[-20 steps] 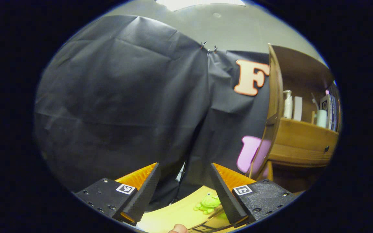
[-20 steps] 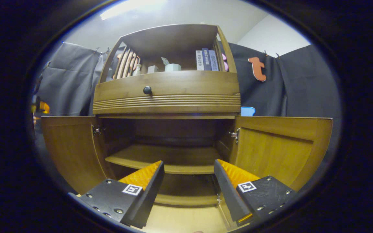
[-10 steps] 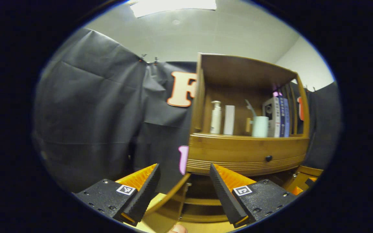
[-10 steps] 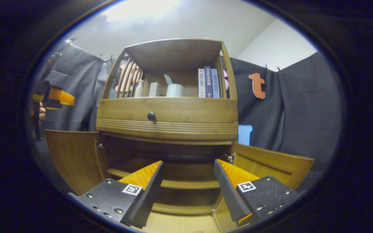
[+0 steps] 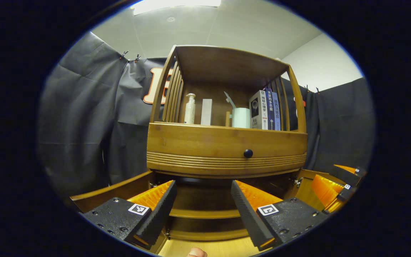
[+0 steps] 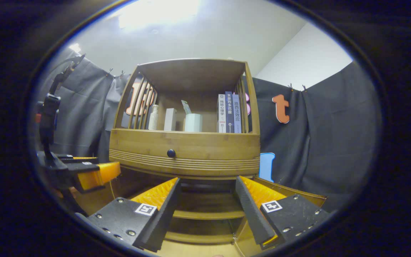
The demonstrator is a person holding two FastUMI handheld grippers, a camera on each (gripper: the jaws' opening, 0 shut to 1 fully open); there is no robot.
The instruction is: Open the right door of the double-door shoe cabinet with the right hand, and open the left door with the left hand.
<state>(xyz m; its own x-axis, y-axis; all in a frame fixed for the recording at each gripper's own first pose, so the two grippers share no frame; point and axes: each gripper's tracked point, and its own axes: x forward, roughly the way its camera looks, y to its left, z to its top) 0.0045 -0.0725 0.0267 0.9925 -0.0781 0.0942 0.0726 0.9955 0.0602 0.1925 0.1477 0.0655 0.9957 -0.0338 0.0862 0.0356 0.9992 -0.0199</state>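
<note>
Both grippers are held low and level in front of the cabinet, aimed at its lower opening. In the left gripper view the left gripper has its fingers spread wide with nothing between them, touching nothing; a fingertip of the holding hand peeks in at the bottom edge. In the right gripper view the right gripper is likewise wide apart and holds nothing. Both doors stand swung out: the left door runs off to the left of the left gripper, and the right door lies just behind the right gripper's right finger. Inside the opening is a bare shelf. The left gripper view also catches the right gripper at its right edge, by the right door; the right gripper view shows the left gripper at its left edge. Above the opening is a drawer with a dark knob, and over it a bottle, a cup and books.
</note>
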